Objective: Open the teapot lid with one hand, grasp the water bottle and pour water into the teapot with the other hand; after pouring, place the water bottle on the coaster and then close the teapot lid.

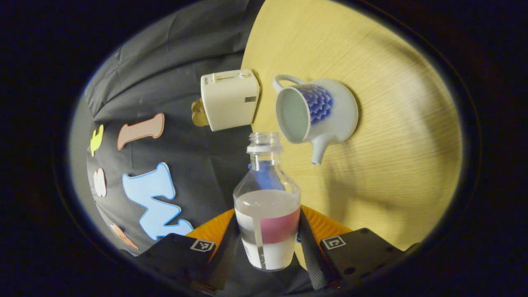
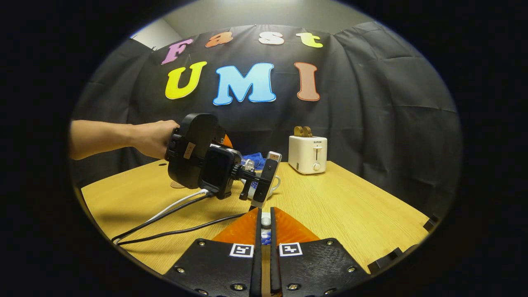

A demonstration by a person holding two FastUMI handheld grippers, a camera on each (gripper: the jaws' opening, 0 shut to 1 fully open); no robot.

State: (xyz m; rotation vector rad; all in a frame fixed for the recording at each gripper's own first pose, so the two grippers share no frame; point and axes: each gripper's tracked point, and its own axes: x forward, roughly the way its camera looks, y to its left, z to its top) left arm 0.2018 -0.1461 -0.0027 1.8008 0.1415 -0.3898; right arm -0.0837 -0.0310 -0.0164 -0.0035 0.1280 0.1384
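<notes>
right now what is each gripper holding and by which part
The left gripper holds the water bottle by its lower body, at the label. The right gripper pinches the teapot lid by its small knob.

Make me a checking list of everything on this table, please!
Surface: wooden table, no spills seen.
Job's things: water bottle, cap off, part full, mouth near the open teapot; lid off the pot; coaster peeks out below the left tool.
Clutter: toaster holding toast.
Tools: left tool grips the bottle; right tool pinches the lid.
Cables: cables cross the table.
Surroundings: black cloth wall; a hand holds the left tool.
</notes>
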